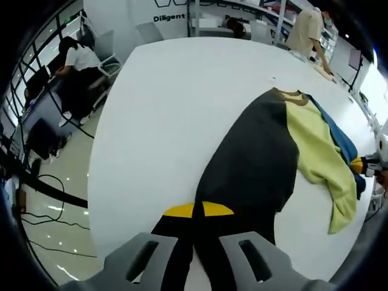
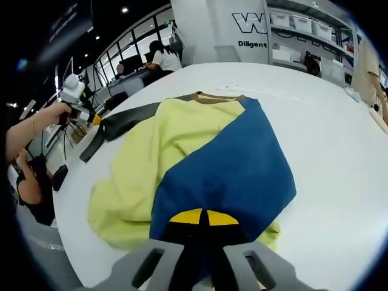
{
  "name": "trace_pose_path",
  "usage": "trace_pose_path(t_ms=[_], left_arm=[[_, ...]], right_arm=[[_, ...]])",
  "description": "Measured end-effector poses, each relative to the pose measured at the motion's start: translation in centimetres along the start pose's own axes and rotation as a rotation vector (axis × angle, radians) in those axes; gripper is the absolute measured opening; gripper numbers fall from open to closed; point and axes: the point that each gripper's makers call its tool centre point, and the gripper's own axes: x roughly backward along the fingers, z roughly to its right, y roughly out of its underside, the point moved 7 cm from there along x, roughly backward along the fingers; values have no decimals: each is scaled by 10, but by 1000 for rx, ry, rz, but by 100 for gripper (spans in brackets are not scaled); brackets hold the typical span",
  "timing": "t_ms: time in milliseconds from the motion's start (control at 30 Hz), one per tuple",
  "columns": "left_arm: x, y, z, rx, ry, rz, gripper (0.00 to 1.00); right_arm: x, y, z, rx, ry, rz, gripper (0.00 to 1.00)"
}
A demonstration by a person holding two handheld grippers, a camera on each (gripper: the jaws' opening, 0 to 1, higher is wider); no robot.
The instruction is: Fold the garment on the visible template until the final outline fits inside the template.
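A colour-block sweatshirt lies on the white table (image 1: 163, 109), with a black part (image 1: 254, 163), a pale yellow middle (image 1: 318, 151) and a blue part (image 2: 230, 163). Its brown collar (image 2: 209, 97) points away from me. My left gripper (image 1: 195, 212) is shut on the end of the black sleeve, yellow pads pressed together. My right gripper (image 2: 204, 219) is shut on the near edge of the blue part. In the right gripper view the left gripper (image 2: 91, 118) sits at the far left in a hand, with the black sleeve (image 2: 121, 124) stretched out to it. The right gripper (image 1: 370, 165) peeks in at the right edge of the left gripper view.
A thin pale strip (image 2: 260, 92) lies on the table beyond the collar. The table edge (image 1: 91, 182) drops to a glossy floor with cables. A person sits at a desk (image 1: 76, 66) on the left; another stands (image 1: 306, 30) at the table's far end. Shelves line the back wall.
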Motion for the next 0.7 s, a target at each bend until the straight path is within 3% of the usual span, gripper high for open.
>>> trace_pose_path(t_ms=[333, 500, 700], left_arm=[[-8, -5, -13, -12, -33, -14, 1], [-16, -5, -20, -68, -92, -41, 1], [-20, -7, -26, -25, -90, -40, 2]], right_arm=[[2, -2, 1, 27, 2, 9, 0], [6, -4, 6, 9, 14, 28, 0], [14, -8, 0, -2, -29, 67, 17]])
